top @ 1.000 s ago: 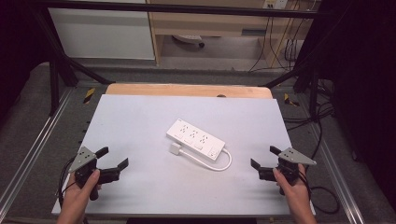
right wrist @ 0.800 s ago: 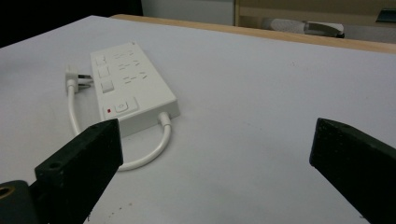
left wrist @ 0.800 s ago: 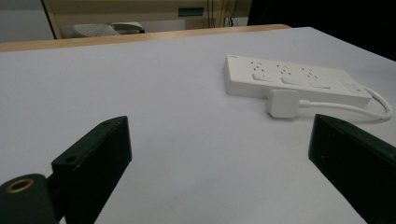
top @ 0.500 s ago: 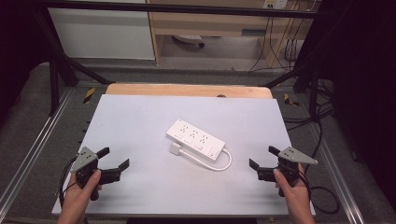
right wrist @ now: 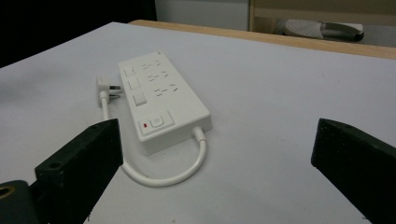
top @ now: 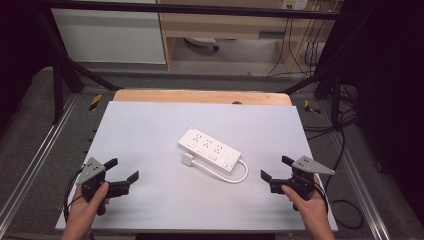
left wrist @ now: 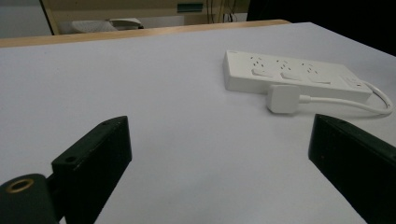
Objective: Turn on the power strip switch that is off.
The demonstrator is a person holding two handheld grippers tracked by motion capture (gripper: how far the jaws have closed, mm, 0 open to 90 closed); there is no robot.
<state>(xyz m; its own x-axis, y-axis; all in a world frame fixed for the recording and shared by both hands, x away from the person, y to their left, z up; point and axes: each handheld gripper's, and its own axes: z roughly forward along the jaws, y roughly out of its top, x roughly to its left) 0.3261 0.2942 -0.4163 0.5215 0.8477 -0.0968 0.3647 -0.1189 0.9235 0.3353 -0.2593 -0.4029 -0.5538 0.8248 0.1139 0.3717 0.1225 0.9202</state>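
1. The left gripper is hovering low over the near-left part of the table, held in the person's left hand. Its jaws are standing wide apart, gripping nothing. They are matte black, blocky and square-edged; a flat grey three-cornered plate is sitting on top.
2. The table top is showing as a smooth, pale, matte sheet, with a strip of bare wood at its far edge.
3. The power strip is lying flat near the middle, ahead of and between both sets of fingers, well apart from each. It is a long white plastic box with rounded corners and a smooth, faintly glossy face, with rows of sockets and square switches.
4. Its cord, thin, white and rubbery, is curving in a loop from the end nearer the right fingers, running back to a small squarish white plug lying just beside the strip.
5. The right gripper is hovering at the near-right, held in the right hand, its black jaws spread wide and empty.
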